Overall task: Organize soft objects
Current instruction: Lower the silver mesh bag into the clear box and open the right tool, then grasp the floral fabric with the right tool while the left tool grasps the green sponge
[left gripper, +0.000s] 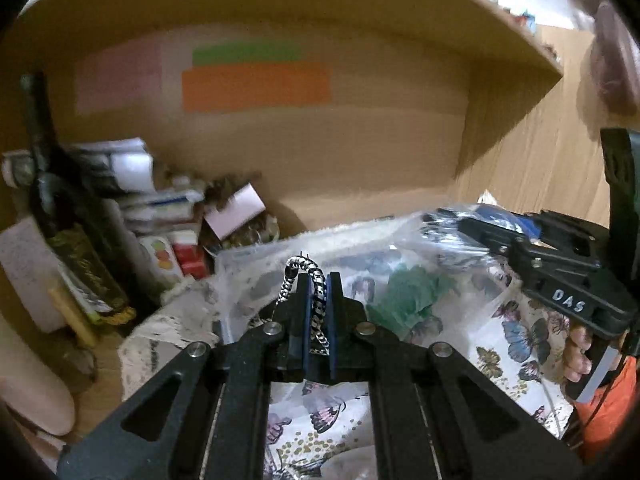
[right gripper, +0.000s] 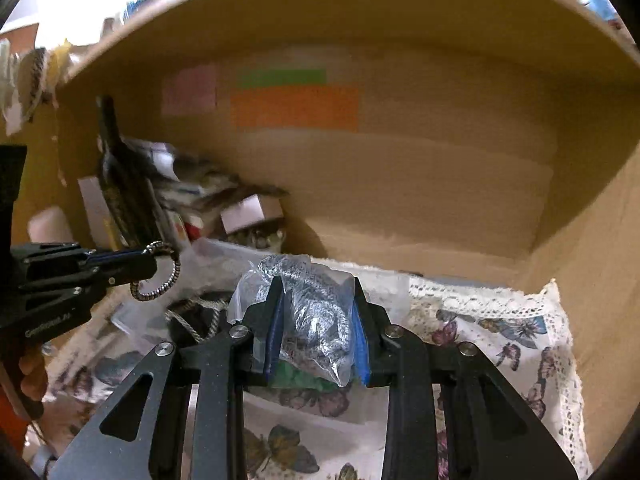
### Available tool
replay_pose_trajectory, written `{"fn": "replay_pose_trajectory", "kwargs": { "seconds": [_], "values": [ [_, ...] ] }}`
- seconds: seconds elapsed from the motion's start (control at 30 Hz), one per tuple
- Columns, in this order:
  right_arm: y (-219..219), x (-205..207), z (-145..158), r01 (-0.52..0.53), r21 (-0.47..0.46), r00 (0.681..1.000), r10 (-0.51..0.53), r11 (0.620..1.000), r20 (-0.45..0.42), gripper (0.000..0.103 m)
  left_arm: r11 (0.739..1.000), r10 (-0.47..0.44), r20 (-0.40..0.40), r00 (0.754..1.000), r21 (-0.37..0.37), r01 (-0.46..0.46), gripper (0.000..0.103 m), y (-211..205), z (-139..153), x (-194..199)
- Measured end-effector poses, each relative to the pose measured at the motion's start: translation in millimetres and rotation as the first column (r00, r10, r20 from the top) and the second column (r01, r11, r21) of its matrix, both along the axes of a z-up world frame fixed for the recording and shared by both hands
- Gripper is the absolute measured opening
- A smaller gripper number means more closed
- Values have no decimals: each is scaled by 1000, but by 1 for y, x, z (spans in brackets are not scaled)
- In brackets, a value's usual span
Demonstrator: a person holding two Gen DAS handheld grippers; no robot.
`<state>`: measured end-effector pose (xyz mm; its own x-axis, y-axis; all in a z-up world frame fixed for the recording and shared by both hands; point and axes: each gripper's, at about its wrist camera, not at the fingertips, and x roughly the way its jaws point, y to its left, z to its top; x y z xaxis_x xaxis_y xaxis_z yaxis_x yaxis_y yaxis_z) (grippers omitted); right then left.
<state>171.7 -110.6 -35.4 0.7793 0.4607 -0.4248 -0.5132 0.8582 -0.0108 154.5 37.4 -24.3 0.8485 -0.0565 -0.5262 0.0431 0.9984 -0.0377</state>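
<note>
My left gripper (left gripper: 318, 284) is clamped on a black-and-white braided cord (left gripper: 308, 276); the right gripper (right gripper: 316, 320) pinches a crinkly plastic bag (right gripper: 316, 312) over the butterfly cloth (right gripper: 500, 344). Both feel light and limp — the bag slippery, so I'd grab bunched folds. A dark bottle (left gripper: 64, 216) and boxes (left gripper: 160, 208) crowd the shelf's left side.

Your left side is crowded: a dark bottle (left gripper: 60, 216) stands against stacked boxes (left gripper: 160, 216). Ahead, the shelf's back wall (right gripper: 420, 184) closes things off under a low shelf board (left gripper: 400, 4). Open room lies right, above the butterfly cloth (right gripper: 500, 344), short of the side panel (right gripper: 600, 240).
</note>
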Motion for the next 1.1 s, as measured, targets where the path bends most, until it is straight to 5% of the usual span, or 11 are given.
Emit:
{"fn": "replay_pose_trajectory", "kwargs": {
  "seconds": [0.4,0.5,0.57,0.7,0.77,0.9,1.1],
  "values": [
    [23,32,-42,-12,-130,990,-6,991,-139,28,998,-34,-177,984,-58,24,9,2,-41,33],
    [25,35,-45,-33,-135,986,10,990,-169,30,998,-30,-184,983,-66,19,33,1,-40,29],
    [26,35,-47,-39,-138,984,14,990,-178,35,997,-21,-172,985,-74,8,63,3,-38,27],
    [27,31,-44,-25,-134,989,5,991,-148,62,999,1,-126,992,-46,-7,75,1,-27,16],
    [23,26,-38,-16,-123,992,0,992,-127,68,999,6,-114,993,-45,-11,88,1,-21,9],
    [11,9,-22,-4,-75,997,-2,997,-79,83,999,20,-66,998,-27,-22,99,-3,-7,-10],
    [-8,-30,-3,-18,-39,1000,19,999,1,89,1000,23,3,1000,10,-23,103,-9,6,-44]
  ]
}}
